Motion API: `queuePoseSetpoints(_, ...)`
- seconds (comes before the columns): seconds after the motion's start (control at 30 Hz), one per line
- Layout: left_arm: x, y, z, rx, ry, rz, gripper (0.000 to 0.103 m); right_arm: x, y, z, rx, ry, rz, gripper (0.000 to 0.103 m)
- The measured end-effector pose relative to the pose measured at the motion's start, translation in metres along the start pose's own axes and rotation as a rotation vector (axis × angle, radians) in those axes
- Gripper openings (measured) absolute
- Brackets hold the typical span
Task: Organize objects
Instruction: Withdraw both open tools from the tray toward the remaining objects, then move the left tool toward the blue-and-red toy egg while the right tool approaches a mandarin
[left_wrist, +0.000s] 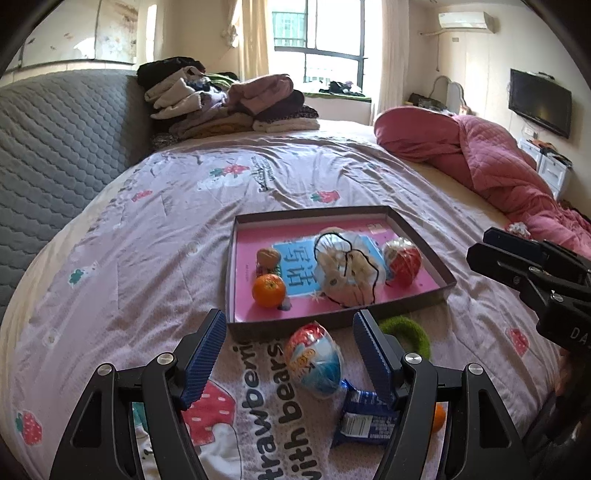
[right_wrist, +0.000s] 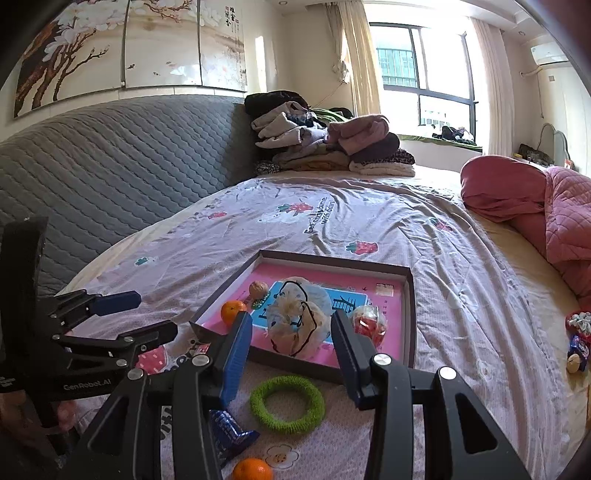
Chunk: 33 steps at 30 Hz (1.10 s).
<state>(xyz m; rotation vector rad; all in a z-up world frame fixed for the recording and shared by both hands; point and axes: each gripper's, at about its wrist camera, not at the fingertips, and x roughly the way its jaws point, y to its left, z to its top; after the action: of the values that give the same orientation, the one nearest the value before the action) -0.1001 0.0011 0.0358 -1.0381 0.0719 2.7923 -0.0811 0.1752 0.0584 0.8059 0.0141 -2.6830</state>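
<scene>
Reading "GenRobot.AI" on the left hand-held gripper (right_wrist: 147, 317) and "strawberries with bears" on the bedsheet (left_wrist: 147, 229). Left jaws are standing open, empty, above a foil egg (left_wrist: 314, 360) lying just before the tray (left_wrist: 417, 236). Right hand-held gripper (right_wrist: 291, 354) is hanging open, empty, over a green ring (right_wrist: 287, 403). A blue packet (left_wrist: 364, 417) and an orange (right_wrist: 252, 469) are lying nearby.

left gripper (left_wrist: 290, 354): tilted downward, jaws spread wide, nothing pinched between the blue pads | right gripper (right_wrist: 291, 354): also angled down, jaws about half apart, holding nothing | both sit side by side, pretty close
</scene>
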Motion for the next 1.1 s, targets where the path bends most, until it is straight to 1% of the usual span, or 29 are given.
queuePoseSetpoints(0.07,0.000,-0.002,-0.002,0.009,0.001,0.008,0.073,-0.001,0.000,-0.004,-0.002,0.004,0.003,0.044)
queuePoseSetpoints(0.2,0.003,-0.004,-0.006,0.007,0.013,0.002,0.073,-0.003,0.002,-0.011,-0.007,0.014,0.007,0.044)
queuePoseSetpoints(0.83,0.012,-0.018,-0.032,0.059,0.070,-0.001,0.073,-0.002,0.007,-0.033,-0.029,0.068,0.017,0.044)
queuePoseSetpoints(1.1,0.015,-0.017,-0.040,0.058,0.094,0.003,0.073,-0.005,0.012,-0.043,-0.040,0.083,0.025,0.044)
